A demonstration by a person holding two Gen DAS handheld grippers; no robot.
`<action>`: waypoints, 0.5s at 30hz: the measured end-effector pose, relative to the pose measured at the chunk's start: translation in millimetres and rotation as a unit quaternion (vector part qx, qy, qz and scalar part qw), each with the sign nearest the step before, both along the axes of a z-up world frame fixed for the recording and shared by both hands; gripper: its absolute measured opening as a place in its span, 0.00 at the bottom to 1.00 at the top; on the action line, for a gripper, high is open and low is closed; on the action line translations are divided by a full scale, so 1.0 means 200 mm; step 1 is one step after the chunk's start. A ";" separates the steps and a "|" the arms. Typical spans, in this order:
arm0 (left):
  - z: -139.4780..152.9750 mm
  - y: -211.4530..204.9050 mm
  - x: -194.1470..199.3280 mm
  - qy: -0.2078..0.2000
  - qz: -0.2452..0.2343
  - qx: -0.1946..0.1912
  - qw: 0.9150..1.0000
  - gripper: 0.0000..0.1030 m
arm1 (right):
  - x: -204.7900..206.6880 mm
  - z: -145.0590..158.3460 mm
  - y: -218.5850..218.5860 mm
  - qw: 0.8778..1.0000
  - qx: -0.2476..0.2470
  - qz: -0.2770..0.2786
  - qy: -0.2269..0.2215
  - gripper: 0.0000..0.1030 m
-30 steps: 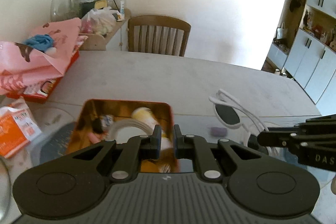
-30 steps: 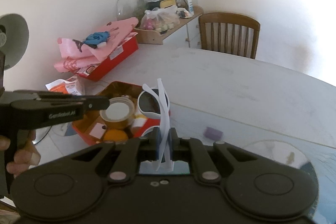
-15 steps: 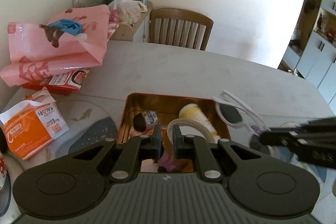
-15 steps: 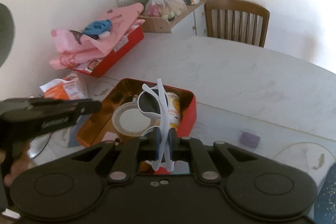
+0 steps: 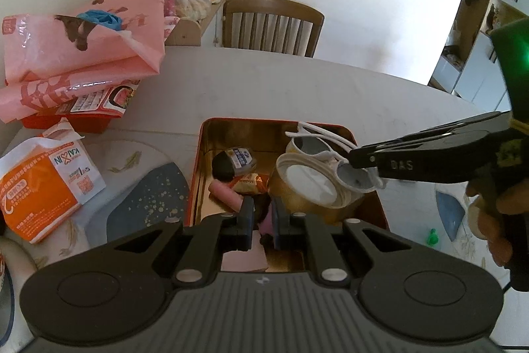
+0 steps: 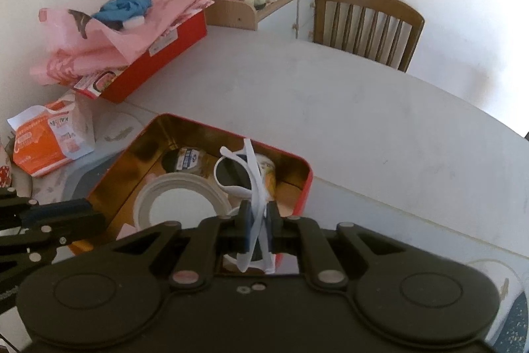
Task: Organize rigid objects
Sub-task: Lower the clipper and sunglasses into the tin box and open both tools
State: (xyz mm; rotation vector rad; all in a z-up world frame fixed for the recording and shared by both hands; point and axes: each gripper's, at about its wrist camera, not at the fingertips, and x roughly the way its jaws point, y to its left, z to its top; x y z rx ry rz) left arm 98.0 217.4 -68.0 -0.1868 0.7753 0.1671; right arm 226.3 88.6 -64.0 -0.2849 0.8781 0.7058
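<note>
We hold the white sunglasses (image 6: 243,176) over the open red tin (image 6: 305,184), our landmark here. Our right gripper (image 6: 257,232) is clenched on the folded temple arms of the glasses, so the frame stands on edge, lenses out ahead of the fingertips and above the tin's inside. From the left wrist view the sunglasses (image 5: 325,154) hang just above the roll of tape (image 5: 310,184) that lies in the tin's right half, and we cannot tell whether they touch it.

Our left gripper (image 5: 263,217) sits at the near edge of the tin (image 5: 347,133), its fingers drawn close together with only a narrow gap; something pink shows behind that gap, but we cannot say it is gripped. Inside the tin, left of the tape, lie a dark round item with a printed label (image 5: 234,159), a pink cylinder (image 5: 226,196) and a small orange wrapper (image 5: 251,182).

Left of the tin, on the white table (image 5: 264,88), lies an orange-and-white packet (image 5: 43,184). Beyond it to the far left, a pink bag (image 5: 82,45) rests over a red box (image 6: 158,62). Past the tin's far side stands a wooden chair (image 5: 272,27).
</note>
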 end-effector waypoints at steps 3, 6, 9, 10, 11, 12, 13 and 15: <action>0.00 0.01 0.00 0.001 -0.005 -0.002 1.000 0.11 | 0.00 -0.02 0.01 1.000 -0.007 0.002 0.004 0.11; -0.01 0.02 0.00 0.001 -0.010 -0.005 1.000 0.11 | -0.01 -0.01 -0.01 1.000 -0.002 -0.006 0.002 0.17; -0.01 0.01 0.01 0.002 -0.015 -0.004 1.000 0.11 | -0.01 0.02 -0.05 1.000 0.011 -0.011 0.002 0.18; -0.01 0.01 0.02 0.002 -0.016 -0.003 1.000 0.11 | -0.01 0.03 -0.06 1.000 0.015 -0.013 0.002 0.18; -0.01 0.00 0.02 0.001 -0.017 -0.003 1.000 0.11 | -0.01 0.04 -0.08 1.000 0.018 -0.014 0.003 0.19; -0.01 0.00 0.02 0.001 -0.019 -0.004 1.000 0.11 | -0.01 0.05 -0.10 1.000 0.023 -0.015 0.005 0.19; 0.00 -0.01 0.03 0.000 -0.021 -0.004 1.000 0.11 | -0.01 0.06 -0.12 0.999 0.027 -0.017 0.008 0.19; 0.00 -0.03 0.03 -0.001 -0.026 0.000 1.000 0.11 | -0.02 0.08 -0.15 0.999 0.037 -0.020 0.011 0.21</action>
